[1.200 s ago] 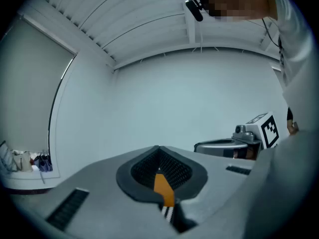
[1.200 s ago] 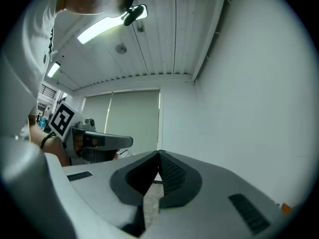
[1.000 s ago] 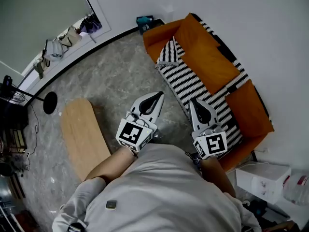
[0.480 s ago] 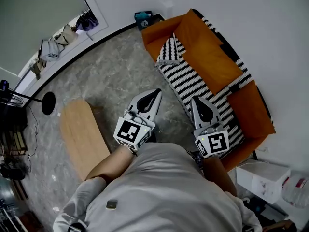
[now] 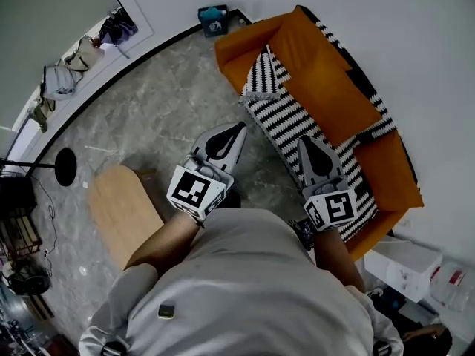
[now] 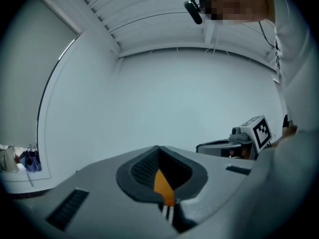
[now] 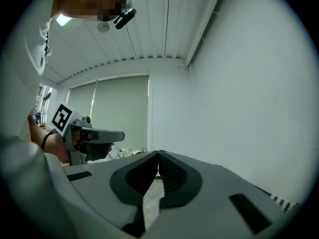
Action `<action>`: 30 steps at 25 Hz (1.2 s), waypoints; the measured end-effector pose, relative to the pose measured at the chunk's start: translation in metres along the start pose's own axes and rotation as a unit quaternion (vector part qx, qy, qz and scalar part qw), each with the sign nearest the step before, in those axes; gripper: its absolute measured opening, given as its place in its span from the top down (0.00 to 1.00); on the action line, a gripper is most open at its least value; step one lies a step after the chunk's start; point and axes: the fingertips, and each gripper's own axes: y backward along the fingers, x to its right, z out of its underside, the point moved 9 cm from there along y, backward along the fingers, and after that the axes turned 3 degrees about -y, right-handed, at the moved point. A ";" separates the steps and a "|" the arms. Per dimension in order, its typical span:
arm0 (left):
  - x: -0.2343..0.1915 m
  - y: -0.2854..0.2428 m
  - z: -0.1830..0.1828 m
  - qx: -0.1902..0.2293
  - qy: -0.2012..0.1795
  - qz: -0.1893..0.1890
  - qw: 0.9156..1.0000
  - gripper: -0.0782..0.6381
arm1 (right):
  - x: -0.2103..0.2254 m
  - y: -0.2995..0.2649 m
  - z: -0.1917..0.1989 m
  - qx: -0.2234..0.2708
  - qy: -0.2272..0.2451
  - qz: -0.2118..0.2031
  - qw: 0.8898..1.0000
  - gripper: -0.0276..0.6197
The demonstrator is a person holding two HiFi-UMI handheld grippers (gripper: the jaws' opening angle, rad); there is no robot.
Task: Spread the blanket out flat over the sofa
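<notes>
Wooden board (image 5: 122,213) near orange sofa (image 5: 326,87)

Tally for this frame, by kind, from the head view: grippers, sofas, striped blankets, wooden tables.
Grippers: 2 (left gripper, right gripper)
Orange sofa: 1
Striped blanket: 1
Wooden table: 1
Total: 5

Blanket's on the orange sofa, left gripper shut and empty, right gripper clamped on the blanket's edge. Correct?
Not quite: the right gripper holds nothing. The right gripper view shows its jaws closed on each other, nothing between them. The blanket does lie on the orange sofa, and the left gripper is shut and empty.
</notes>
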 end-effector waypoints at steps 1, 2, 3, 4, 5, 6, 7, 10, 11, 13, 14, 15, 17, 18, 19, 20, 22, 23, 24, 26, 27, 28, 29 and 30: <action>-0.017 -0.004 0.000 -0.003 0.002 0.009 1.000 0.88 | -0.001 -0.016 0.000 -0.005 -0.003 0.006 1.000 0.92; -0.032 -0.008 -0.001 -0.005 0.003 0.018 1.000 0.88 | 0.000 -0.030 0.001 -0.011 -0.007 0.012 1.000 0.92; -0.047 -0.012 -0.001 -0.005 0.004 0.028 1.000 0.88 | 0.002 -0.044 0.003 -0.021 -0.010 0.018 1.000 0.91; -0.060 -0.016 -0.001 -0.004 0.005 0.038 0.999 0.88 | 0.005 -0.057 0.006 -0.031 -0.014 0.024 0.999 0.92; -0.072 -0.020 -0.001 -0.006 0.007 0.045 0.999 0.88 | 0.008 -0.070 0.009 -0.041 -0.019 0.029 0.999 0.91; -0.084 -0.024 0.001 -0.009 0.007 0.050 0.999 0.88 | 0.012 -0.081 0.012 -0.049 -0.025 0.036 0.998 0.91; -0.095 -0.028 0.004 -0.013 0.007 0.051 0.999 0.88 | 0.017 -0.092 0.016 -0.055 -0.032 0.042 0.997 0.91; -0.122 -0.039 0.012 -0.021 0.014 0.052 0.998 0.88 | 0.029 -0.114 0.025 -0.067 -0.048 0.058 0.995 0.91; -0.128 -0.042 0.014 -0.022 0.016 0.052 0.998 0.88 | 0.033 -0.119 0.028 -0.070 -0.052 0.061 0.994 0.91; -0.140 -0.050 0.019 -0.026 0.018 0.053 0.998 0.88 | 0.042 -0.130 0.035 -0.075 -0.059 0.066 0.993 0.91; -0.146 -0.055 0.023 -0.030 0.018 0.053 0.998 0.88 | 0.048 -0.136 0.039 -0.078 -0.062 0.069 0.993 0.91; -0.153 -0.062 0.027 -0.035 0.020 0.052 0.998 0.88 | 0.054 -0.143 0.043 -0.081 -0.065 0.072 0.992 0.91; -0.166 -0.074 0.035 -0.047 0.023 0.049 0.997 0.88 | 0.066 -0.156 0.053 -0.089 -0.071 0.075 0.991 0.91; -0.171 -0.081 0.038 -0.051 0.023 0.047 0.997 0.88 | 0.073 -0.163 0.059 -0.094 -0.073 0.075 0.990 0.91; -0.177 -0.089 0.041 -0.056 0.023 0.045 0.997 0.88 | 0.081 -0.171 0.066 -0.099 -0.076 0.074 0.989 0.91; -0.182 -0.098 0.045 -0.059 0.021 0.043 0.997 0.88 | 0.090 -0.179 0.072 -0.103 -0.080 0.074 0.989 0.91; -0.191 -0.119 0.052 -0.069 0.018 0.042 0.997 0.88 | 0.113 -0.195 0.085 -0.108 -0.089 0.073 0.987 0.91; -0.196 -0.132 0.056 -0.074 0.019 0.043 0.996 0.88 | 0.124 -0.204 0.091 -0.110 -0.093 0.074 0.987 0.91; -0.201 -0.144 0.061 -0.081 0.021 0.045 0.995 0.88 | 0.135 -0.213 0.097 -0.112 -0.097 0.074 0.986 0.91; -0.212 -0.166 0.069 -0.095 0.027 0.049 0.994 0.88 | 0.155 -0.232 0.110 -0.117 -0.104 0.072 0.985 0.91; -0.219 -0.177 0.073 -0.102 0.028 0.049 0.993 0.88 | 0.165 -0.242 0.116 -0.123 -0.108 0.070 0.984 0.91; -0.226 -0.190 0.077 -0.108 0.027 0.048 0.993 0.88 | 0.176 -0.253 0.122 -0.129 -0.112 0.067 0.983 0.91; -0.232 -0.205 0.082 -0.114 0.026 0.046 0.992 0.88 | 0.189 -0.263 0.130 -0.134 -0.116 0.063 0.982 0.91; -0.238 -0.222 0.089 -0.120 0.025 0.044 0.991 0.88 | 0.203 -0.274 0.138 -0.139 -0.119 0.060 0.981 0.91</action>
